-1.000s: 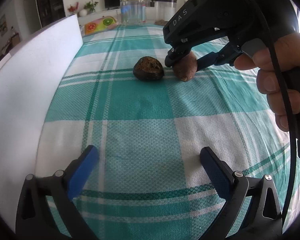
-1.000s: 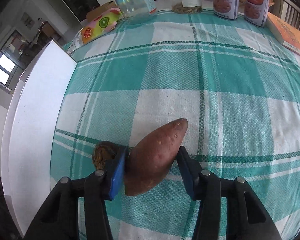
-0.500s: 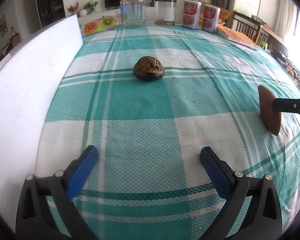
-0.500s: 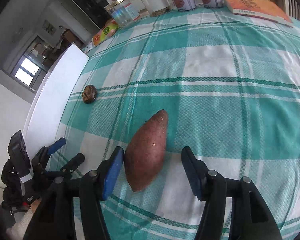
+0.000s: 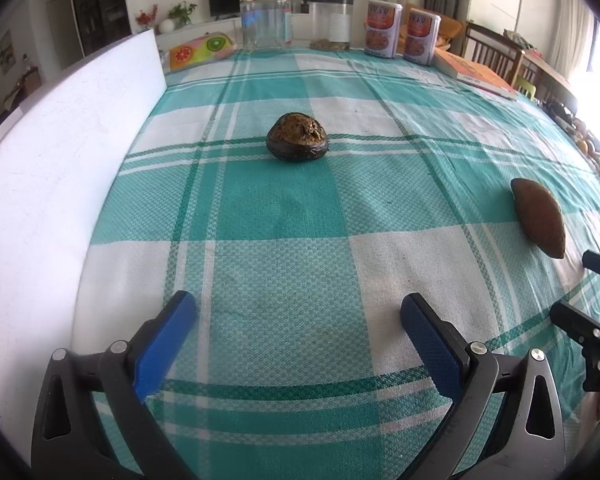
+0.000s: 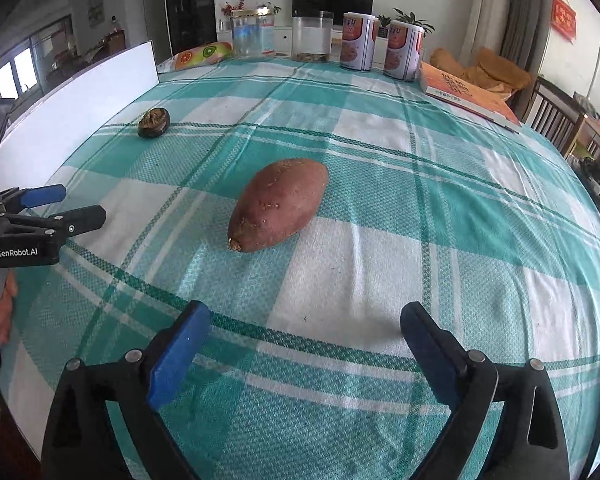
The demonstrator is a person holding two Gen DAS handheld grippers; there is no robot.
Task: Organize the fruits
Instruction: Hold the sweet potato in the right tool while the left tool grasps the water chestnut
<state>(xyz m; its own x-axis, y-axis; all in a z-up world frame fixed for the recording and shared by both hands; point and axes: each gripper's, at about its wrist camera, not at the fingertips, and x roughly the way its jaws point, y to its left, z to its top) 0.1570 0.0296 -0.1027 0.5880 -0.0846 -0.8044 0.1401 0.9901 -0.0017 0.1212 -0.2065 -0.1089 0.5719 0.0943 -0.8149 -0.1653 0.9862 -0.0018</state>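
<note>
Right wrist: right gripper point(image 6: 304, 344) opening, tilted down

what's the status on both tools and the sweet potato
Right tool opening, nothing between its jaws. Left tool open, empty. Sweet potato lying free on tablecloth, apart from dark fruit. Nothing in the way.

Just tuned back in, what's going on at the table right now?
A person holds a two-finger tool in each hand over the checked tablecloth. The right tool has its jaws opening, nothing between them; the sweet potato lies free on the cloth just ahead of it. The left tool is open and empty. The dark shrivelled fruit sits apart, nearer the white board, untouched.
</note>
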